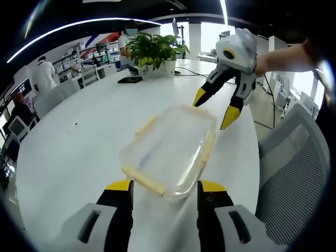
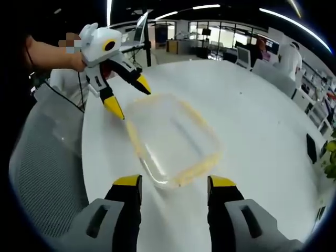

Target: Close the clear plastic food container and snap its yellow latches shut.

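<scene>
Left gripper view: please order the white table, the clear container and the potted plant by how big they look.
1. White table
2. Clear container
3. Potted plant, although it stands farther away, so its true size is unsure.

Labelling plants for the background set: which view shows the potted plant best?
Left gripper view: the plant stands whole at the table's far end, leaves and white pot clear. Right gripper view catches a few leaves at the right edge, cut off by the rim.

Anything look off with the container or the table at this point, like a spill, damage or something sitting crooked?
Nothing stands out. The clear container sits flat on the white table with its lid on, yellow latches along the edges. Both tongs, left and right, hover open at opposite ends, not touching it.
</scene>
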`<state>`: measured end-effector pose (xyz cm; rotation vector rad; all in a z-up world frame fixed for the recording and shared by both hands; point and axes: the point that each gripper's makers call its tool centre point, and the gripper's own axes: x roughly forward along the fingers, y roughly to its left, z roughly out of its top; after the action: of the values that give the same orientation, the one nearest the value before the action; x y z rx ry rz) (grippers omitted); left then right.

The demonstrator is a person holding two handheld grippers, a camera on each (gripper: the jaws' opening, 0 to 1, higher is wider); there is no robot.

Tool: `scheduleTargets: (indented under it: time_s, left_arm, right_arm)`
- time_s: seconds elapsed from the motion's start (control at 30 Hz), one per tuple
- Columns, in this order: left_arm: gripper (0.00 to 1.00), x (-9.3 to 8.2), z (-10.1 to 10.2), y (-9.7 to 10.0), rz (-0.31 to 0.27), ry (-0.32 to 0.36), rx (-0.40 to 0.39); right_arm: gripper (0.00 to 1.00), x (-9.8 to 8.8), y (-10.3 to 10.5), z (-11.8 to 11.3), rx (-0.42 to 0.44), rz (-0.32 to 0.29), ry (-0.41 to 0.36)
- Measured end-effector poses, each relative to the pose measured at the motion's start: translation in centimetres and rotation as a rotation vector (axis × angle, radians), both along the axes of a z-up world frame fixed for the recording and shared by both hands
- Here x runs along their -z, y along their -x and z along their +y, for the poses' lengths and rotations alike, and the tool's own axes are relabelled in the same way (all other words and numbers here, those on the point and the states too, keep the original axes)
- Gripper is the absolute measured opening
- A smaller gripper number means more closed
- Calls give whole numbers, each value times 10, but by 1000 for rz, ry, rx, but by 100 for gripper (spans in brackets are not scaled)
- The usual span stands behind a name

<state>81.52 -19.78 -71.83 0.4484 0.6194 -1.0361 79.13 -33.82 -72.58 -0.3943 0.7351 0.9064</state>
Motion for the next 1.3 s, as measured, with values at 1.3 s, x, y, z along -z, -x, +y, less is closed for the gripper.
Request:
scheduleTargets:
  time_s: [1.3]
  left_arm:
    - [38,6,43,-10,28,-30,-54]
  right_arm:
    - [39,3,-18,46,-26,-19,18]
